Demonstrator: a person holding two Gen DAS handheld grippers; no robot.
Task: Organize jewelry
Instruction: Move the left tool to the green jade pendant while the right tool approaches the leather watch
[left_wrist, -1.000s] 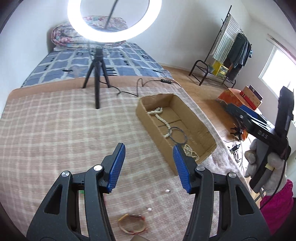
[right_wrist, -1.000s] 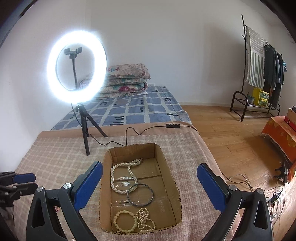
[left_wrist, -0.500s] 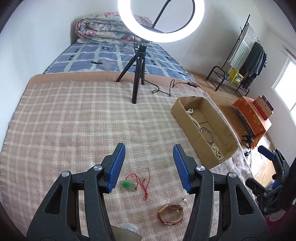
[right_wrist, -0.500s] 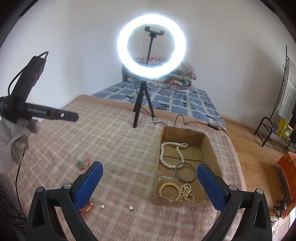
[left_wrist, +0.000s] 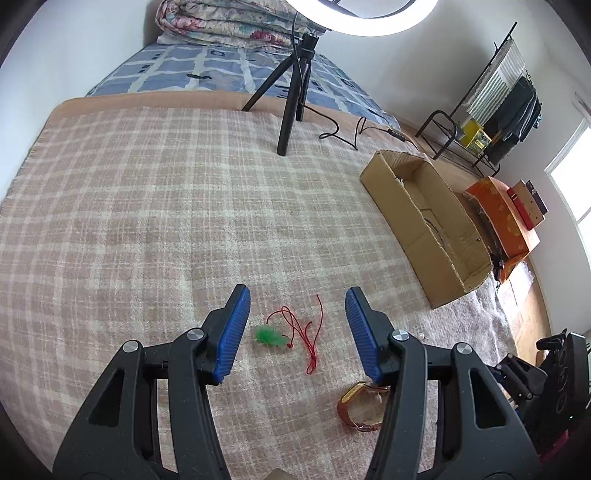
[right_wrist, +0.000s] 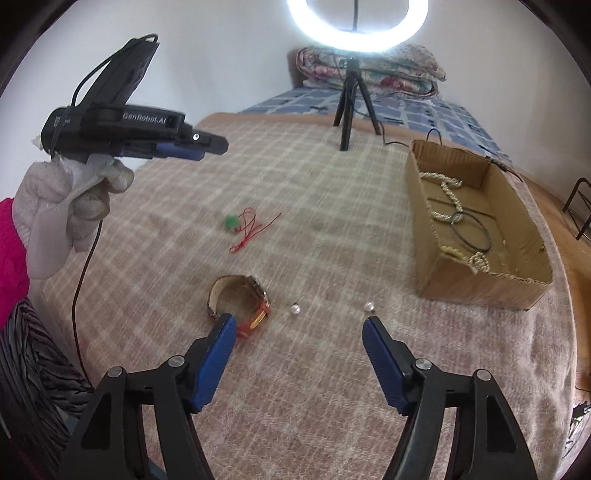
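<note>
Red cord (left_wrist: 306, 332) with its green tuft looks light and limp; best pinched where strands bunch. Left gripper (left_wrist: 295, 332) half-open, empty; right gripper (right_wrist: 297, 354) has just been narrowing, empty

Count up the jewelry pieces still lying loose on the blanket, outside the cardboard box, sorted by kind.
Watch: 1
Loose pearl beads: 2
Red cord with green charm: 1
Total: 4
</note>
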